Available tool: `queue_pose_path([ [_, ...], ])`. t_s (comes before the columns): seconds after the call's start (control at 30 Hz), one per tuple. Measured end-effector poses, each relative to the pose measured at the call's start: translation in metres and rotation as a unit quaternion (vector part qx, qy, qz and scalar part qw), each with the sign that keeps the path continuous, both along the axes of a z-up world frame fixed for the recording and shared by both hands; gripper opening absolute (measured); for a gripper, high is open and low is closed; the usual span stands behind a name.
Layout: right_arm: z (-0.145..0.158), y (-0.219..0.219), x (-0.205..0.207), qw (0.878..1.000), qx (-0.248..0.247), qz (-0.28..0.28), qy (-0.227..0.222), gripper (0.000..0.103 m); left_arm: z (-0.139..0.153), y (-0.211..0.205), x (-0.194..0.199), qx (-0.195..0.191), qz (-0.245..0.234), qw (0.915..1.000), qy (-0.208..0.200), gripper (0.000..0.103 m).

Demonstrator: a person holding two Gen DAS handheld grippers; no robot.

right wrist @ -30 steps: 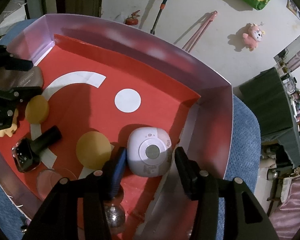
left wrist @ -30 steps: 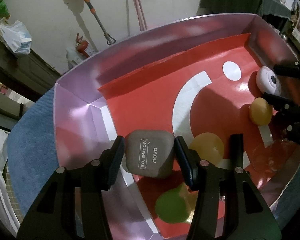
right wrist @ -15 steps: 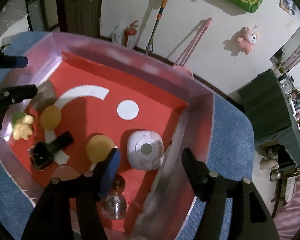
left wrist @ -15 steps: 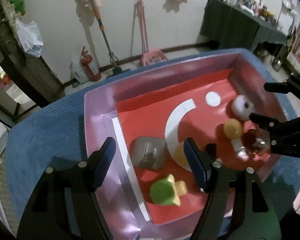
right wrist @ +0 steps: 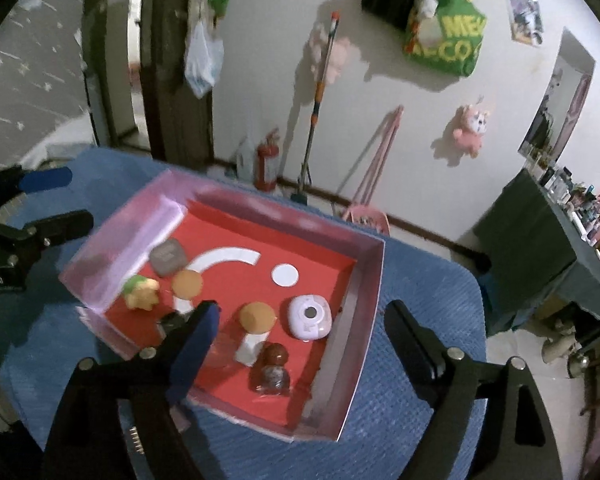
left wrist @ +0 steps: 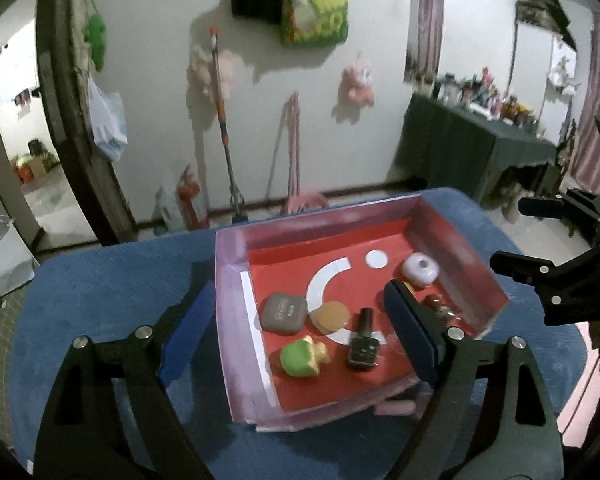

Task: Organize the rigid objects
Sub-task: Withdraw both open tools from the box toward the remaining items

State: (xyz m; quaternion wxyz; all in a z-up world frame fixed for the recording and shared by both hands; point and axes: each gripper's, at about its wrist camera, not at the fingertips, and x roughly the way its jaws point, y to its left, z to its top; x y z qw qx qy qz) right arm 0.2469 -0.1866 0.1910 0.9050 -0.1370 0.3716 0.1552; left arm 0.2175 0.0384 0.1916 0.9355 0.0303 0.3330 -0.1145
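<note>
A box with pink walls (left wrist: 230, 312) and a red floor sits on a blue cloth. Inside lie a grey eye-shadow case (left wrist: 283, 313), an orange puff (left wrist: 332, 315), a green and yellow toy (left wrist: 302, 357), a black nail-polish bottle (left wrist: 363, 340), a white round device (right wrist: 310, 317), a second orange puff (right wrist: 257, 317) and brown beads (right wrist: 274, 366). My left gripper (left wrist: 300, 291) hovers above the box's left half, its jaws opening, with nothing held. Above the right half, my right gripper (right wrist: 303, 309) is also opening and grips nothing.
The blue cloth (left wrist: 120, 300) covers the table all round the box. A mop (right wrist: 320, 92), a fire extinguisher (right wrist: 266, 164) and plush toys stand along the white wall behind. A dark-draped table (left wrist: 480, 144) crowded with small items is at the far right.
Both grippers have lifted up and back from the box while their jaws widened. The grey case and the white device stay on the red floor, no longer framed closely by the fingers.
</note>
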Motion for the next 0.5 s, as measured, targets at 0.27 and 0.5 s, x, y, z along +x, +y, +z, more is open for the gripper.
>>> queue_pose_path([
  [0.27,0.015,-0.013,-0.078,0.995,0.069,-0.007,-0.074,0.103,0.002,-0.003,-0.079,-0.028,0.005,0.9963,-0.081,0.096],
  [0.5,-0.006,-0.027,-0.129,0.988,0.099,-0.035,-0.112,0.103,-0.023,-0.009,-0.126,-0.033,0.043,0.9927,-0.108,0.096],
])
